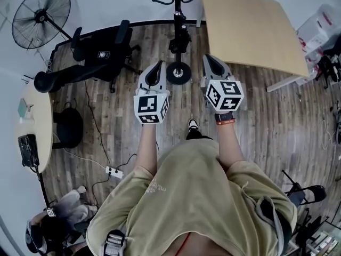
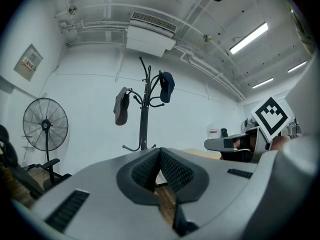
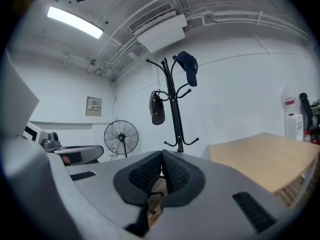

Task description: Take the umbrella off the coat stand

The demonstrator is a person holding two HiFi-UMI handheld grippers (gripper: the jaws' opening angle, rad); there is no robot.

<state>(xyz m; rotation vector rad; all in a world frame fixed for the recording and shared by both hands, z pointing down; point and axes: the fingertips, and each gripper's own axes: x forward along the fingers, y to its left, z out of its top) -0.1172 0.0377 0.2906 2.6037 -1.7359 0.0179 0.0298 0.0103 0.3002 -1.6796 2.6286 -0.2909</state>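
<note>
The umbrella (image 2: 121,106), folded short, hangs with its long axis upright on a left hook of the coat stand (image 2: 145,119), opposite a dark cap (image 2: 167,85). It lies ahead of both claws and higher, well apart from them. The left gripper (image 2: 160,151) stands on its side, so I judge it nearer than the right gripper (image 3: 162,154). Both have their jaws together and hold nothing.

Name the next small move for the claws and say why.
Likely carry the left claw forward toward the coat stand and open it. It and the right claw are shut and empty, neither touches the stand, and the grey folded umbrella hangs from a hook on its left side.
</note>
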